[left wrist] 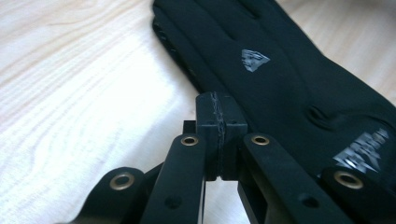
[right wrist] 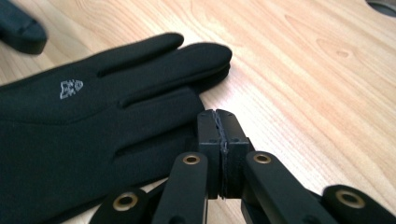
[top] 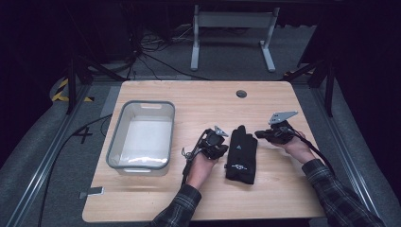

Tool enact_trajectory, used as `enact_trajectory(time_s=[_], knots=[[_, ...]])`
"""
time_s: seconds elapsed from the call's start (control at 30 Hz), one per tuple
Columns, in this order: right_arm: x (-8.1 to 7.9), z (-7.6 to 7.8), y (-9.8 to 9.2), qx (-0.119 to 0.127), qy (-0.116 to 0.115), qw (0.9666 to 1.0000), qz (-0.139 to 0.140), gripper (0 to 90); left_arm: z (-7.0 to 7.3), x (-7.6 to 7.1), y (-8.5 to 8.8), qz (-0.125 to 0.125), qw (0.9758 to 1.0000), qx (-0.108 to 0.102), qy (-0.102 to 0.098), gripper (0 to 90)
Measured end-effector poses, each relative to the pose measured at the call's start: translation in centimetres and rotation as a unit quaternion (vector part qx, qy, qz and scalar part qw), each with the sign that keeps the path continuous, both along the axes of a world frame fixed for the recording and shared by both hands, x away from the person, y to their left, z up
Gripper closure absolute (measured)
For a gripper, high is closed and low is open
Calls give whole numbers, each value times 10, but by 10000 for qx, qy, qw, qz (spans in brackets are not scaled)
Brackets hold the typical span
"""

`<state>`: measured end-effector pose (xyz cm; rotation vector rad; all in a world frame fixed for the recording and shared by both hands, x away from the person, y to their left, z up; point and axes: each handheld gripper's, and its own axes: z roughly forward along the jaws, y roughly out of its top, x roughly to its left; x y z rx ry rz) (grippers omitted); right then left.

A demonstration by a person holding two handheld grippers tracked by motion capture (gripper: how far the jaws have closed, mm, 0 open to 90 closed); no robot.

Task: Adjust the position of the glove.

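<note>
Black fabric marks the thing at the centre of the work: a pair of gloves (top: 241,154) stacked one on the other, lying flat on the pale wooden table (top: 198,101) between the two hands, fingers pointing away from the person and cuffs toward them. A small grey emblem sits on the back of the top glove and white lettering near its cuff.

The left hand-held gripper (top: 222,147) rests just beside the gloves' left edge; in the left gripper view its jaws are pressed together with nothing between them, their tip at the edge of the glove fabric, though whether it touches the cloth cannot be told.

The right hand-held gripper (top: 258,135) sits near the gloves' fingertip end on the right side, a grey three-cornered plate above it. In the right gripper view its jaws are likewise pressed together and pinch nothing, the tip close by the glove's outer finger.

A grey plastic bin (top: 124,124) with a white inside stands at the table's left, well apart from the gloves. A round cable hole (top: 241,93) lies near the table's far edge.
</note>
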<state>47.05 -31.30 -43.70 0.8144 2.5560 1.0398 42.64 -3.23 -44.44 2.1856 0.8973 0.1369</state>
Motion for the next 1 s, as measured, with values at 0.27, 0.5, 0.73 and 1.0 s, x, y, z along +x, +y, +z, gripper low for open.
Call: enact_trajectory(time_s=[0.27,0.5,0.73,1.0], knots=[[-10,-3,-6,-83,67,9999,59,900,-4,20,-13,-3,9999,157,45,897],[-20,-9,-7,-246,183,9994,188,900,-7,38,-27,-39,9999,80,93,897],[-34,-2,-24,-144,87,9998,106,899,-6,49,-49,-321,9994,65,98,897],[-52,4,-59,81,37,9998,-168,897,-3,49,-82,-718,9974,42,97,897]])
